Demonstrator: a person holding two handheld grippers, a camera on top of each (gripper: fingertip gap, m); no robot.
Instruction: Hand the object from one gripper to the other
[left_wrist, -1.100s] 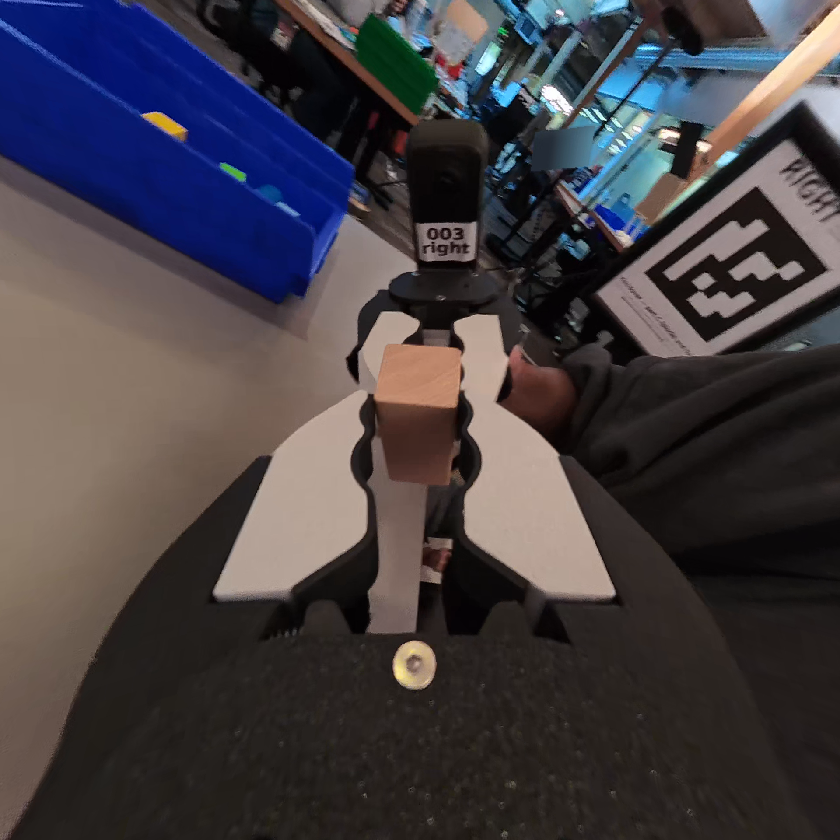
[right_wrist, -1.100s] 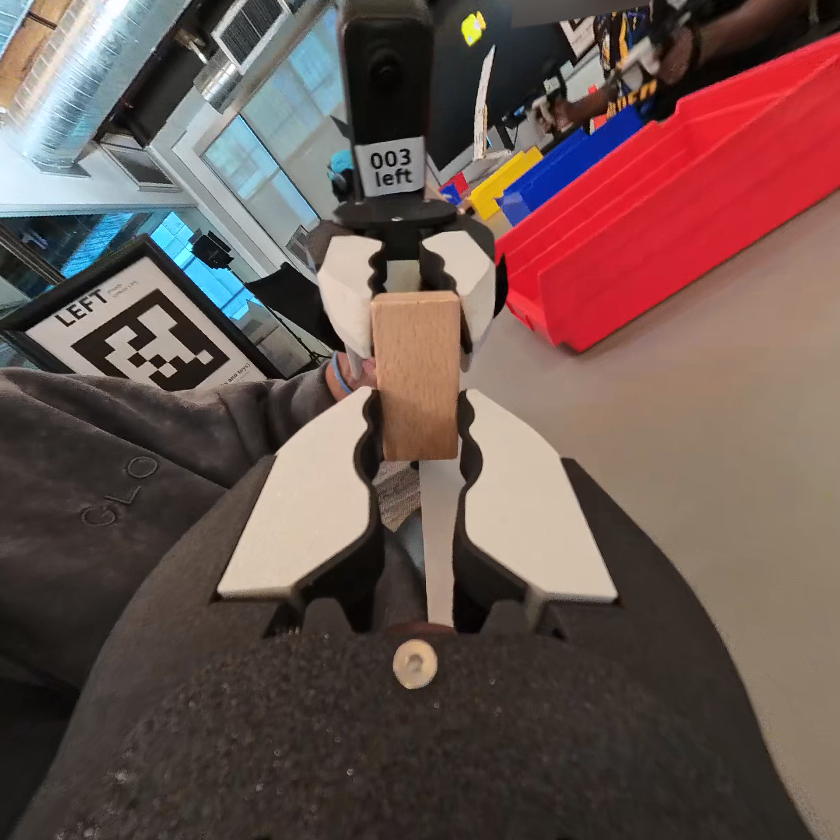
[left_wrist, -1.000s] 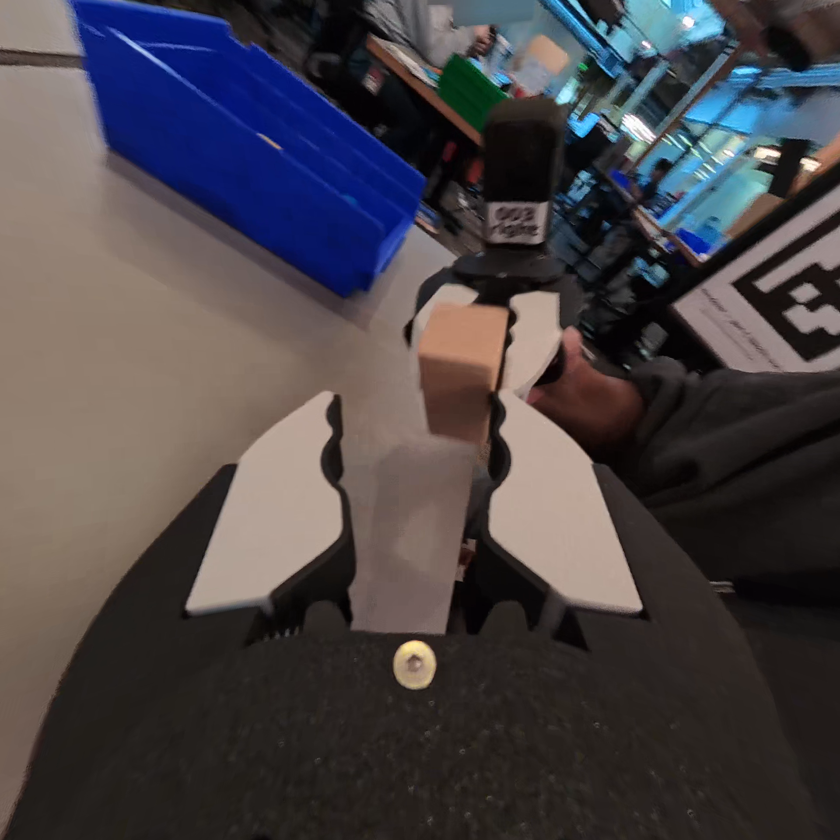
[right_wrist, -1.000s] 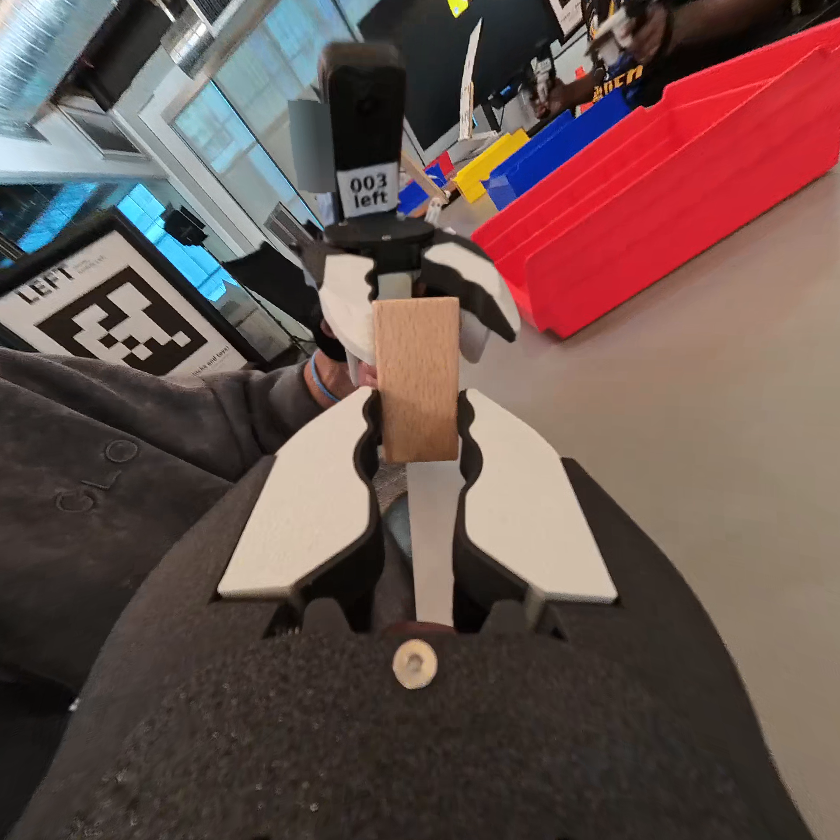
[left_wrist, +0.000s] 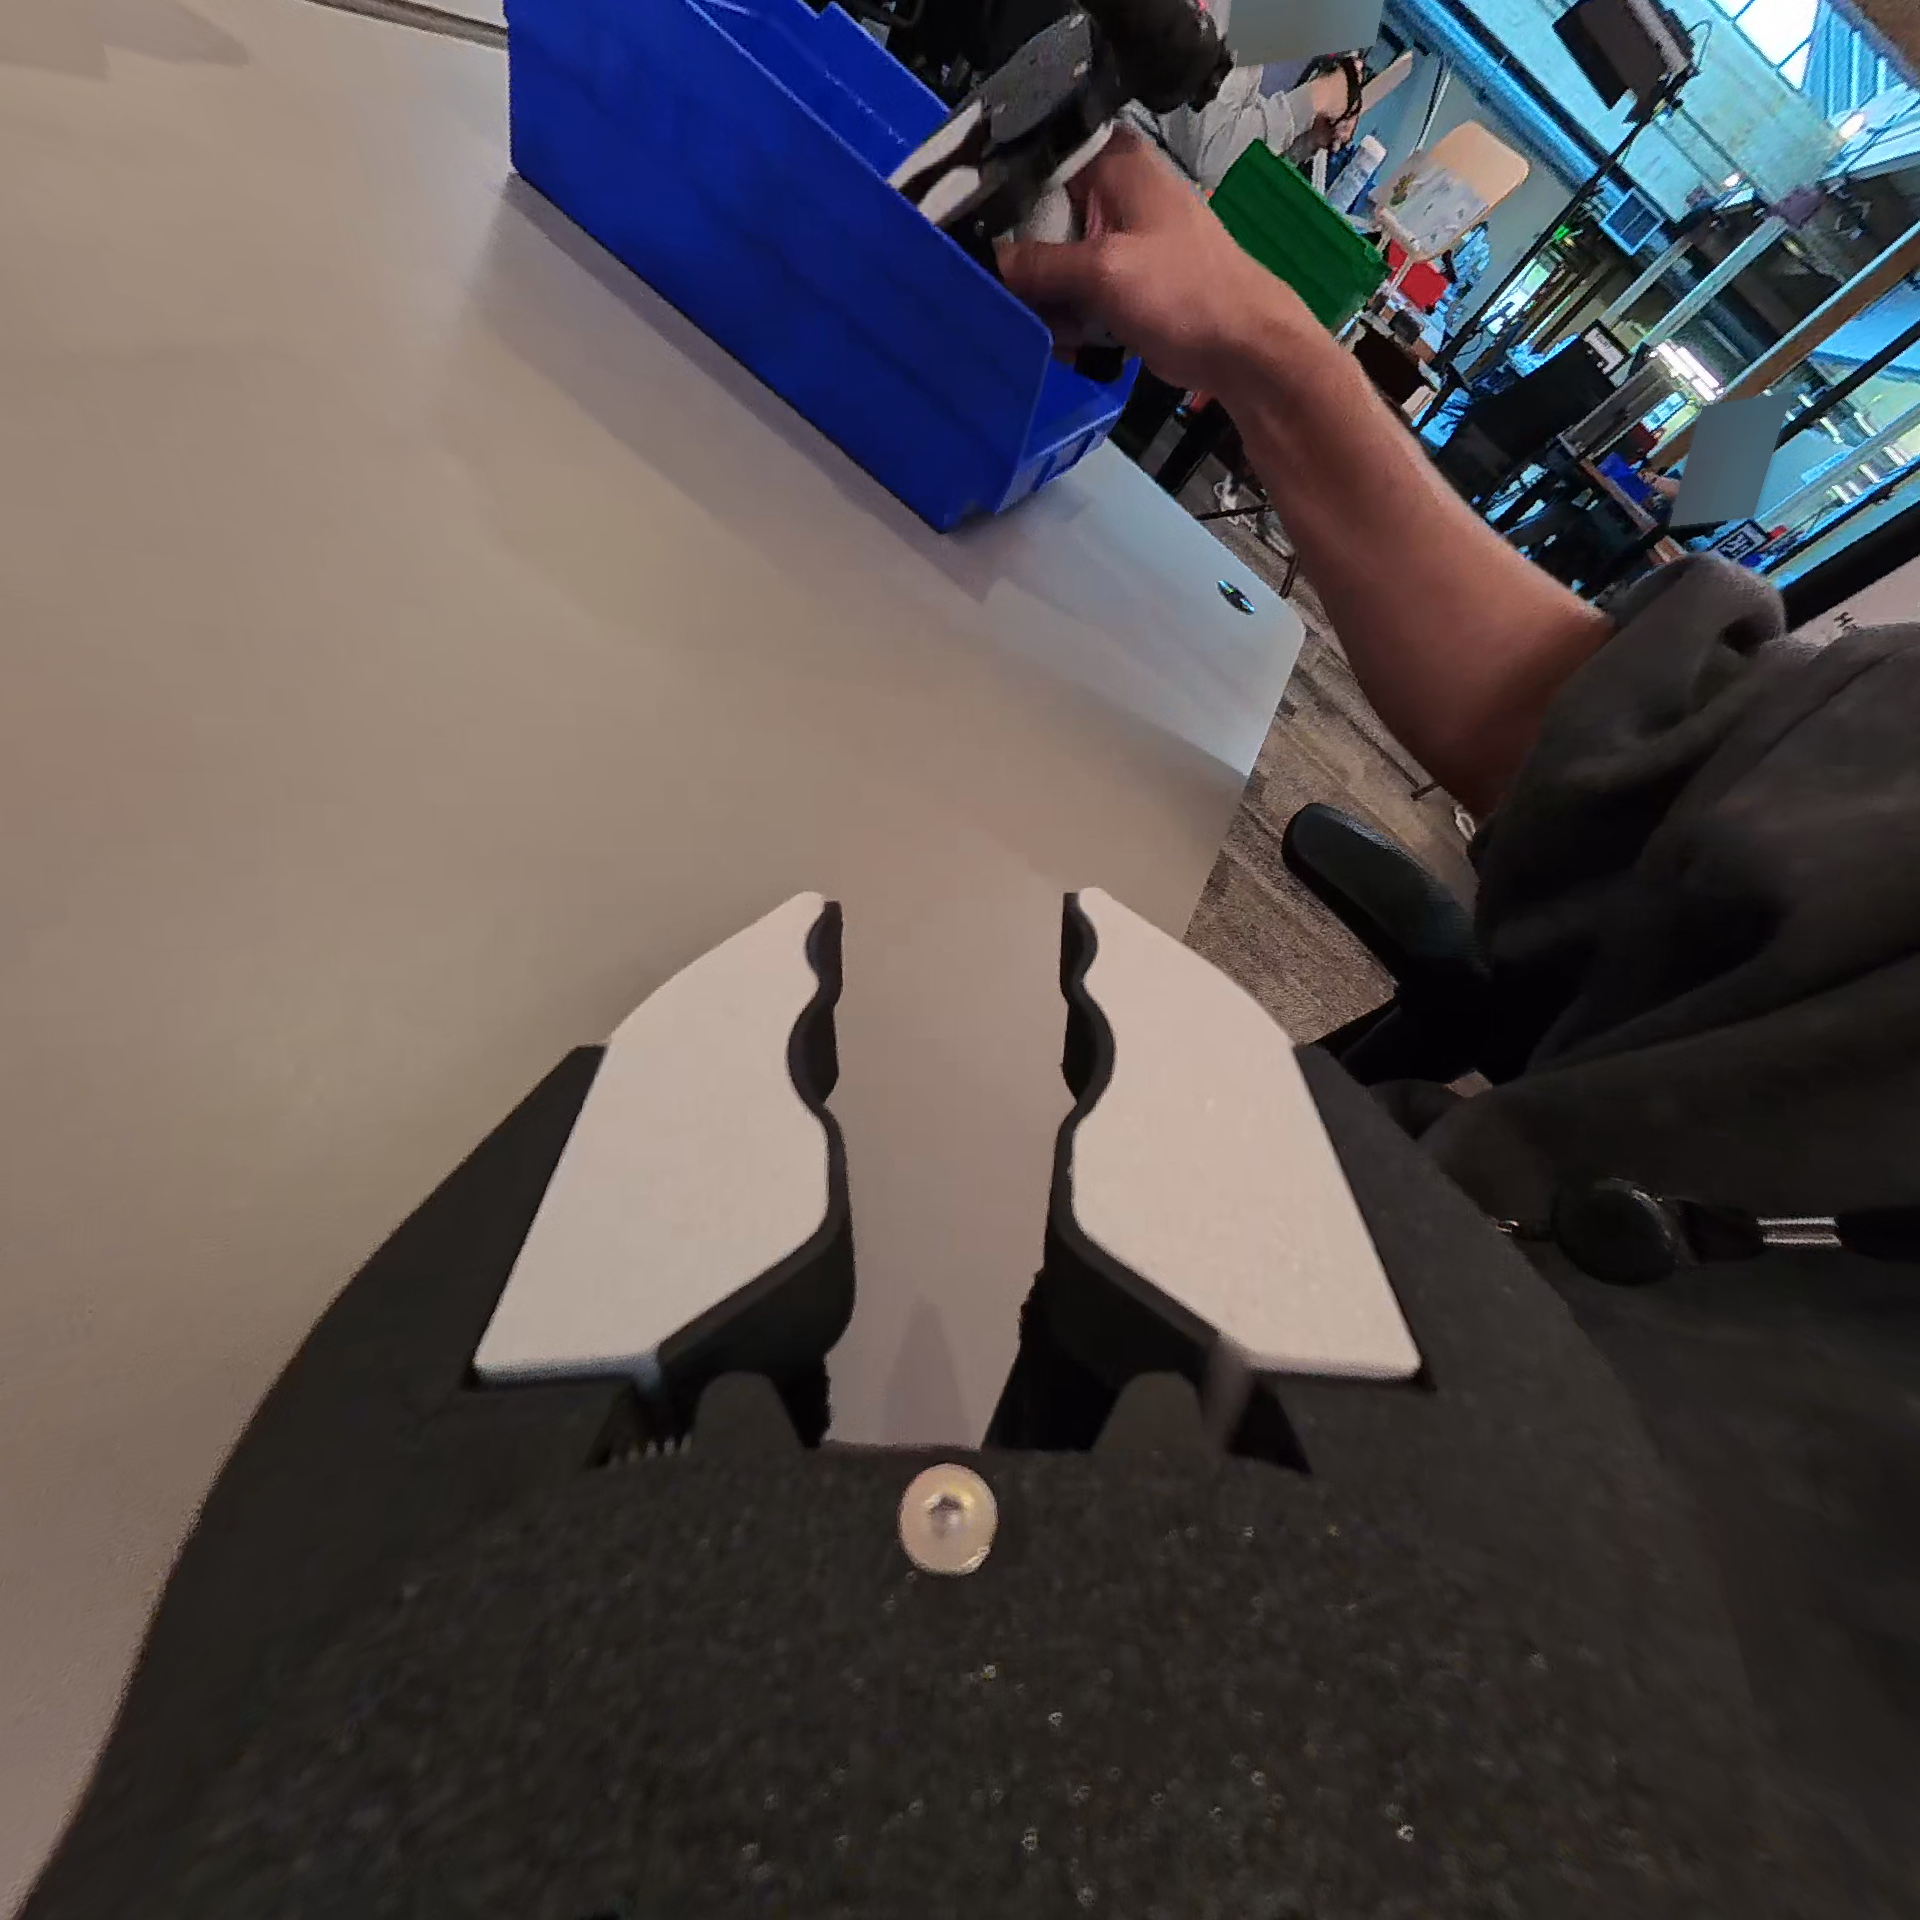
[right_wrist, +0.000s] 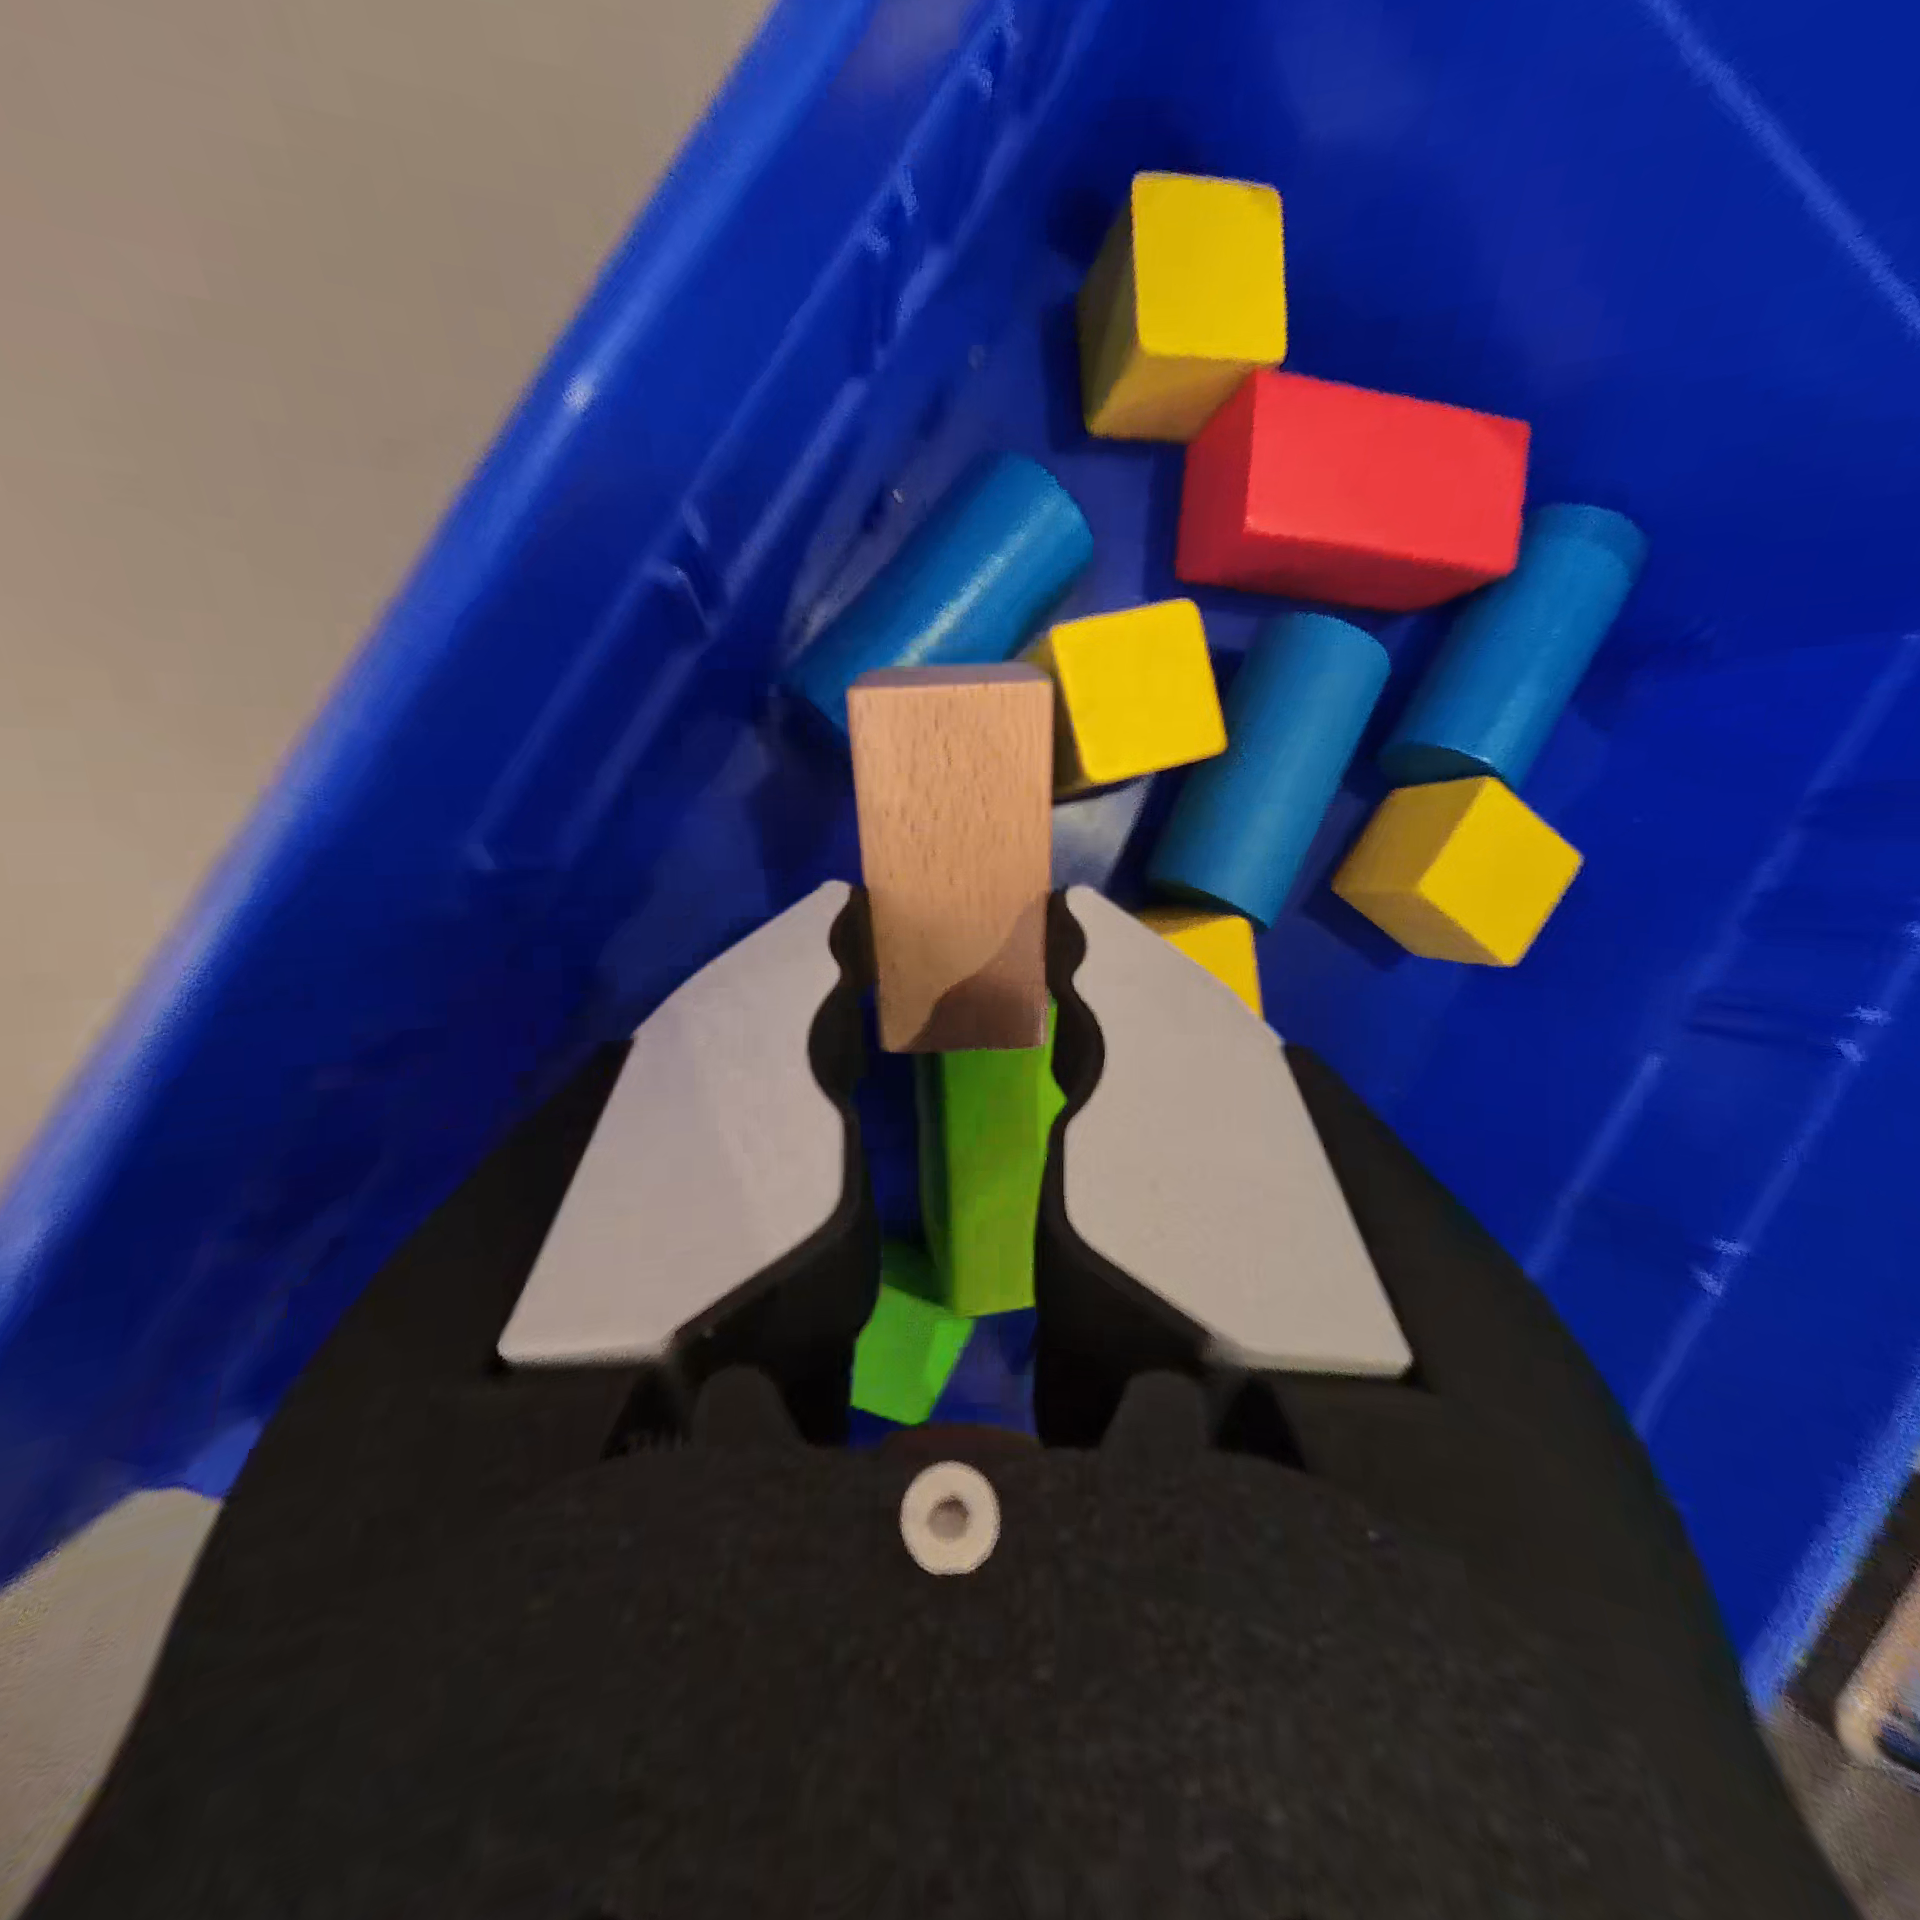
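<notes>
We are pinching the plain wooden block by its lower end in our right gripper above the blue bin, coloured blocks at one o'clock, our left gripper gaping empty; the block is looking light, rigid, smooth-sided.

Both views are bright and evenly lit with wide-angle bending toward the edges, soft shadows lying on the pale tabletop, window glare blooming at upper right, and slight blur softening the blue bin walls.
</notes>
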